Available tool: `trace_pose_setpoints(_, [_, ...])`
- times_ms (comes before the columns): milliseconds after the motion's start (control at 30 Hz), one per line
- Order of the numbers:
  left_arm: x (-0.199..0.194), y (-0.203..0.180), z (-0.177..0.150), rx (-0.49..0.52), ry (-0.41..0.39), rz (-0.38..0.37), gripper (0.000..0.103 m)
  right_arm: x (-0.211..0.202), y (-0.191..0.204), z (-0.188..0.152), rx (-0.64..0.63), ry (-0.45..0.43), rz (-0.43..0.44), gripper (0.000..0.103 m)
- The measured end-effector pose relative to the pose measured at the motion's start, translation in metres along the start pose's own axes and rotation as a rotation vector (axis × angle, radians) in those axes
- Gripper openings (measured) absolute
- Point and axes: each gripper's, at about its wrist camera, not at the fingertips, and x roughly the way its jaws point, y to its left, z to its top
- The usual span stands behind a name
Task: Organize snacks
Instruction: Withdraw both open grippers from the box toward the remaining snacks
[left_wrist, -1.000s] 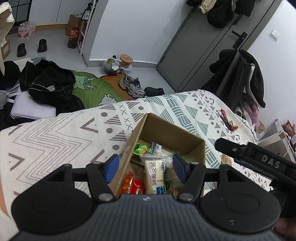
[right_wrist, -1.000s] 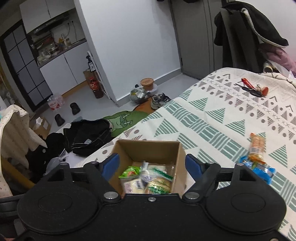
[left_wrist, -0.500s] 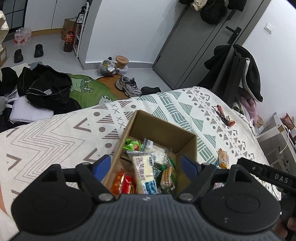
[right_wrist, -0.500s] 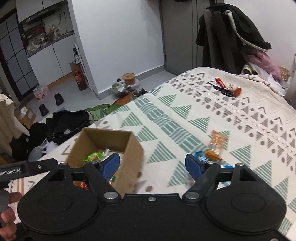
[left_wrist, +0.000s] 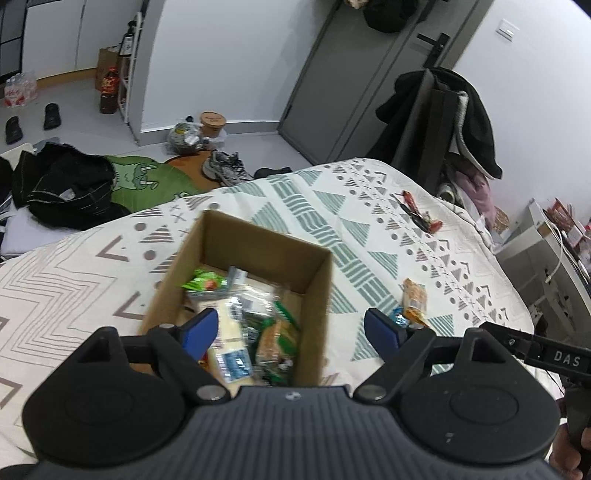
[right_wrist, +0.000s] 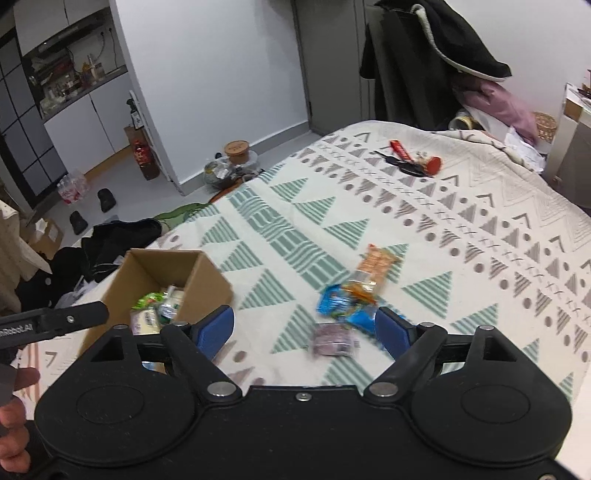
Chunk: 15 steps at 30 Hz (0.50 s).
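An open cardboard box (left_wrist: 317, 273) (right_wrist: 207, 280) holding several snack packets sits on the patterned bedspread. My left gripper (left_wrist: 291, 328) is open and empty just above the box. Right of the box lie an orange packet (right_wrist: 373, 269) (left_wrist: 413, 299), a blue packet (right_wrist: 336, 302) and a purple packet (right_wrist: 332, 339). My right gripper (right_wrist: 304, 328) is open and empty, low over the bedspread, with the purple packet between its blue fingertips (right_wrist: 388, 328).
Keys and a red tag (right_wrist: 410, 158) lie further back on the bed. A chair draped with dark clothes (right_wrist: 424, 62) stands beyond the bed. Clothes, shoes and bags litter the floor (left_wrist: 74, 184) to the left. A white side unit (left_wrist: 546, 258) stands at the right.
My left gripper has opened wider over the box. My right gripper has swung right, away from the box, toward the loose packets on the bedspread.
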Motion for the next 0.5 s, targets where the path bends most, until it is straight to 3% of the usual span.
trace_pose_setpoints(333, [0.013, -0.052, -0.007, 0.069, -0.005, -0.025, 0.085, 0.003, -0.051, -0.006, 0.027, -0.008, 0.001, 0.082])
trace_pose_setpoints(400, [0.018, -0.062, -0.009, 0.08, -0.004, -0.03, 0.085, 0.009, -0.06, -0.01, 0.049, -0.004, 0.009, 0.073])
trace_pose_setpoints(500, [0.024, -0.075, -0.013, 0.103, -0.004, -0.034, 0.085, 0.018, -0.073, -0.016, 0.07, 0.01, 0.026, 0.068])
